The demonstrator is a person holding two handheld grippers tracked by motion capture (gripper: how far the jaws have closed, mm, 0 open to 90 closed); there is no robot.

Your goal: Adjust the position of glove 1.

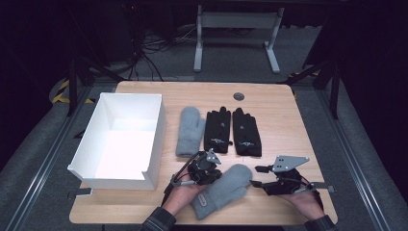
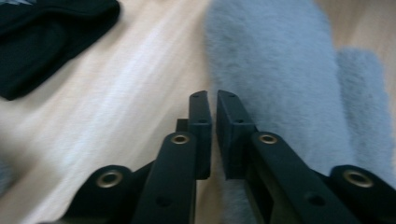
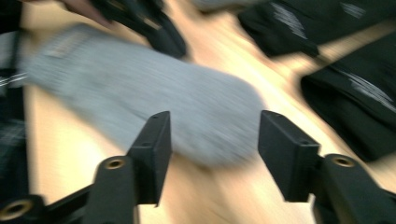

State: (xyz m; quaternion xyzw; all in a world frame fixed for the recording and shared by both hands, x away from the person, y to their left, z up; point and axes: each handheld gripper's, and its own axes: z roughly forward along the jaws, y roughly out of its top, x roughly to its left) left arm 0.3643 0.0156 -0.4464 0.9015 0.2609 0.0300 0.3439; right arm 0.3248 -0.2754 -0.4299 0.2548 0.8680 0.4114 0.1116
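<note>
High view: near grey mitten (image 1: 222,190) lies diagonally on the surface's front edge between both tongs, its rounded tip facing the spread right tongs (image 1: 256,183), while the left tongs (image 1: 208,169), pressed together, sit beside its edge.

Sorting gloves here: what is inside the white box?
The white box shows only bare white floor and walls inside. Its near wall hides a strip of floor behind it.

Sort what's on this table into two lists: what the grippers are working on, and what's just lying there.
In play: near grey mitten, left gripper, right gripper.
Lying about: far grey mitten, two black gloves, white box.
</note>
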